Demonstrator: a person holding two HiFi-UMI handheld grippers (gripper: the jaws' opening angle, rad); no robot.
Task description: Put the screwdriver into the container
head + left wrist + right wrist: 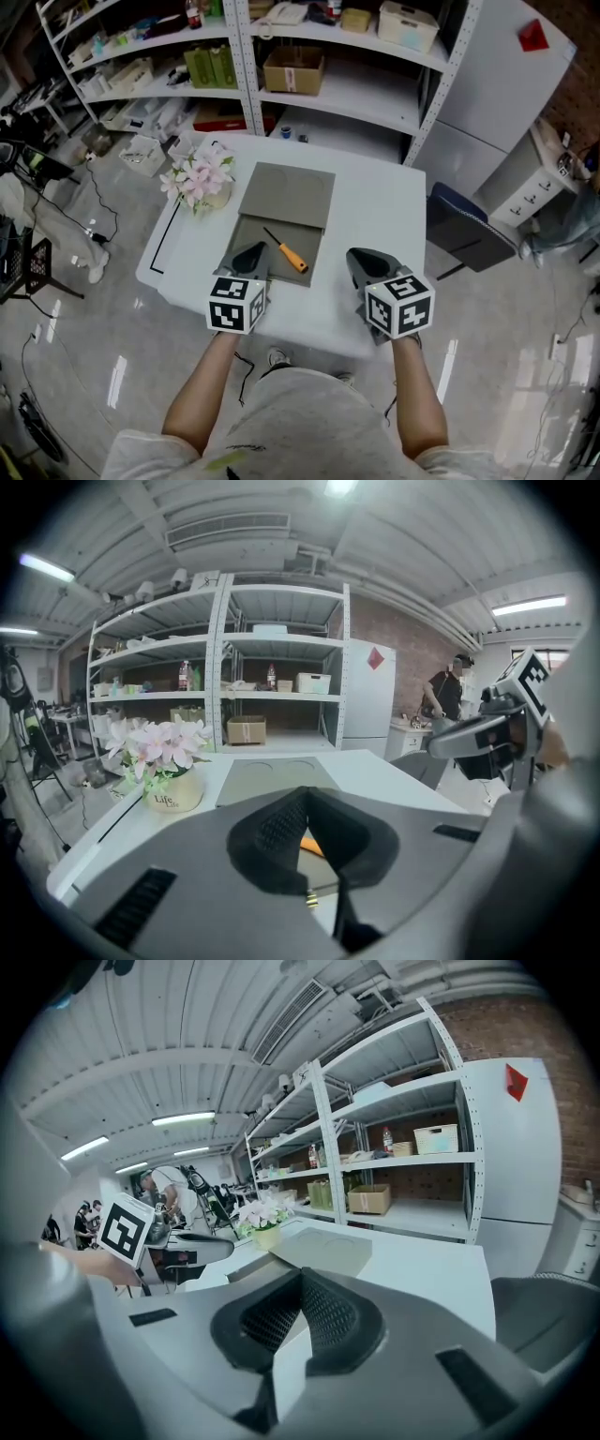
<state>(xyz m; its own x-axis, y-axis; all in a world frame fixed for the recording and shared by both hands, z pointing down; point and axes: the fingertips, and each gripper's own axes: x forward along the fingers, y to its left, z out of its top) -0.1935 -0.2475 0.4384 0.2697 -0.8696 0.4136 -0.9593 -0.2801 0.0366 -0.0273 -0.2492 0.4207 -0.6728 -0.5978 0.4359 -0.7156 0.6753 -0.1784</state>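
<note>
Two grippers hang over the near edge of the white table [375, 208]. The left gripper [247, 255] has its jaws closed together on nothing, and the right gripper [367, 262] is likewise closed and empty. One grey container [307, 236] sits just beyond the left gripper. In it lies one screwdriver [285, 250] with an orange handle, diagonal on the floor. One lid [286, 194] lies flat against the container's far edge. One flower pot [199, 180] stands left of the lid. The left gripper view catches only a sliver of the orange handle past its jaws; the right gripper view shows the lid and flowers, no screwdriver. Farthest off, the shelving [427, 89] holds one cardboard box [293, 68].
</note>
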